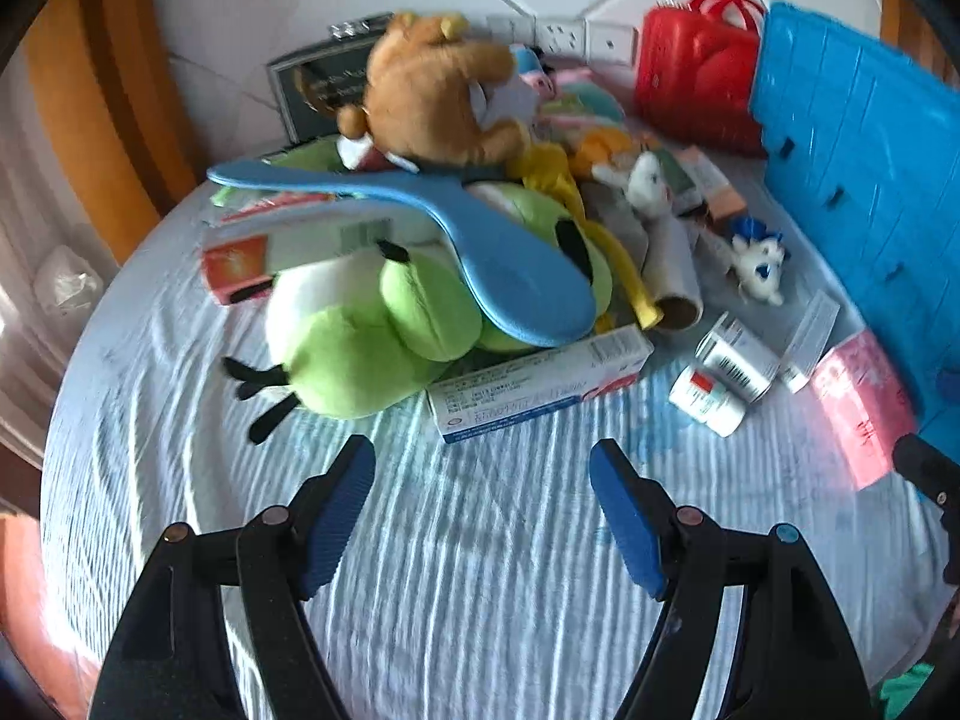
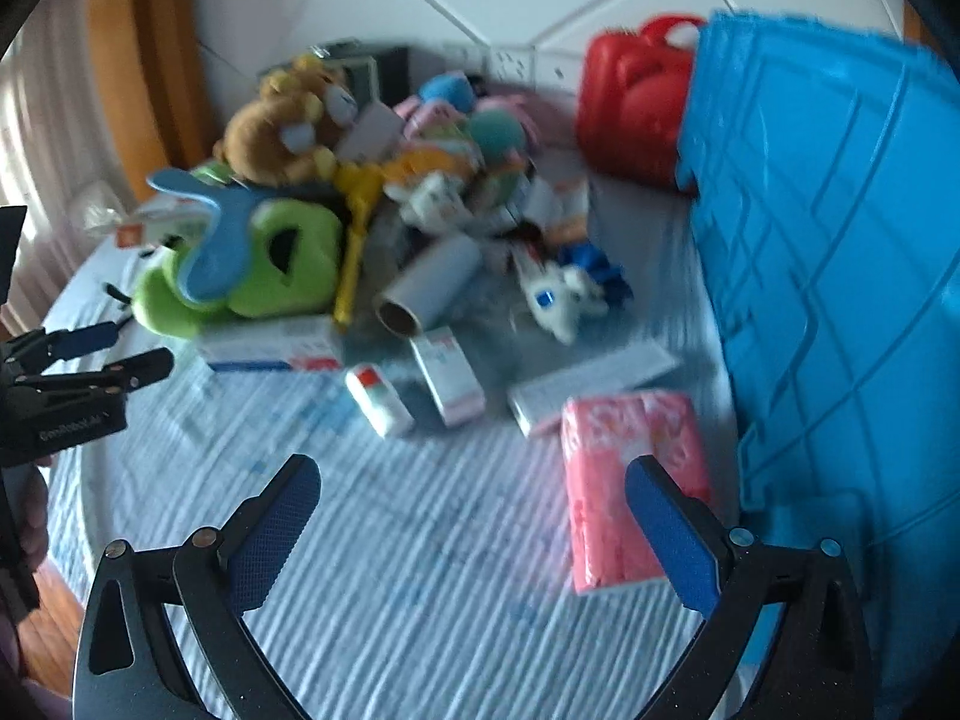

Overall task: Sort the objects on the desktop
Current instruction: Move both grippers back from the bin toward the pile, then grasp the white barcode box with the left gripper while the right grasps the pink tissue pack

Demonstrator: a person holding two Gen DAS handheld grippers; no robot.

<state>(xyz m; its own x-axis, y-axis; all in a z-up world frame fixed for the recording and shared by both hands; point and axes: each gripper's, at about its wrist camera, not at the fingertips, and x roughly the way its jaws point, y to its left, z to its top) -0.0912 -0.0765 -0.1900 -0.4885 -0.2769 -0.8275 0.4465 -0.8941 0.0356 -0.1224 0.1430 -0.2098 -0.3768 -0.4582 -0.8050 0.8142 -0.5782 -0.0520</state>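
A heap of objects covers the far half of a round table with a pale blue striped cloth [image 1: 480,540]. A green plush toy [image 1: 360,336] lies under a blue paddle-shaped brush [image 1: 480,252], with a brown plush bear [image 1: 432,96] behind. A long white box [image 1: 540,381] lies just beyond my left gripper [image 1: 483,468], which is open over bare cloth. My right gripper [image 2: 474,492] is also open, with a pink packet [image 2: 630,480] beside its right finger. Small white bottles [image 2: 378,399] and boxes [image 2: 450,381] lie ahead of it.
A big blue plastic bin [image 2: 840,240] stands at the table's right edge, a red case [image 2: 630,114] behind it. A cardboard tube [image 2: 426,288] and a small white-and-blue toy [image 2: 558,294] lie mid-table. The left gripper [image 2: 120,354] shows at the left in the right wrist view.
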